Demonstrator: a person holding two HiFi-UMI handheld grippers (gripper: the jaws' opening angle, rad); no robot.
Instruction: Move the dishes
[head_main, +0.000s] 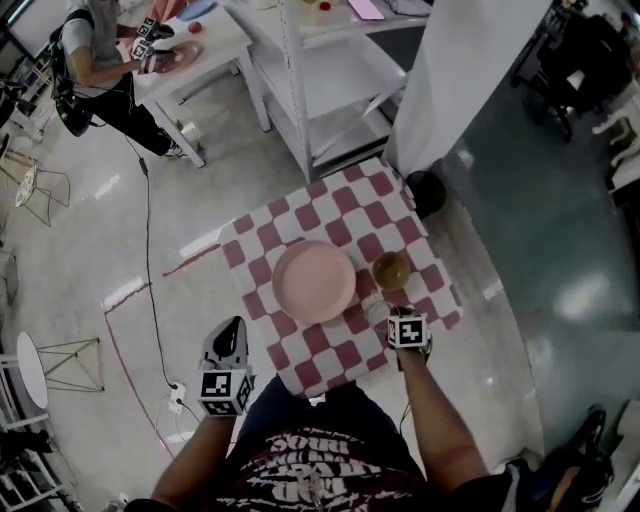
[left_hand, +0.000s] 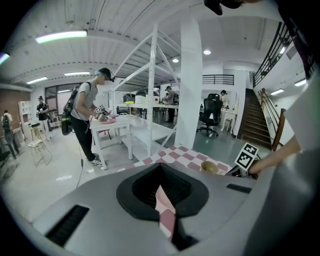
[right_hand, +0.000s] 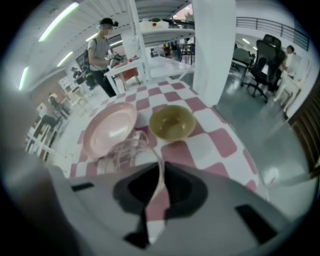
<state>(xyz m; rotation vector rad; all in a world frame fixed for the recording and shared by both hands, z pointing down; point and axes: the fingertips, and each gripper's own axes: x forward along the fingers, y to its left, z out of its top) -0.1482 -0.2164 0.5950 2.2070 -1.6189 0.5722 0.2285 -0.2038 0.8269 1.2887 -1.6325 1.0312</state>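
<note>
Both pairs of jaws stand nearly together. The right gripper (right_hand: 159, 185) pinches the thin rim of a clear glass (right_hand: 120, 150), just beside the pink plate (right_hand: 110, 127). The bowl (right_hand: 171, 122) sits right of the plate on the checked table (head_main: 300, 215). The left gripper (head_main: 233, 330), closed and empty, hangs off the table's left edge.

Checked tabletop (head_main: 300, 215): 1 pink plate (head_main: 313, 281) at centre, 1 olive bowl (head_main: 391, 270) just right of it. My right hand-held gripper (head_main: 386, 318) is near the bowl, with a pale item (head_main: 374, 310) at its tip. My left hand-held gripper (head_main: 233, 332) is off the near-left corner.
</note>
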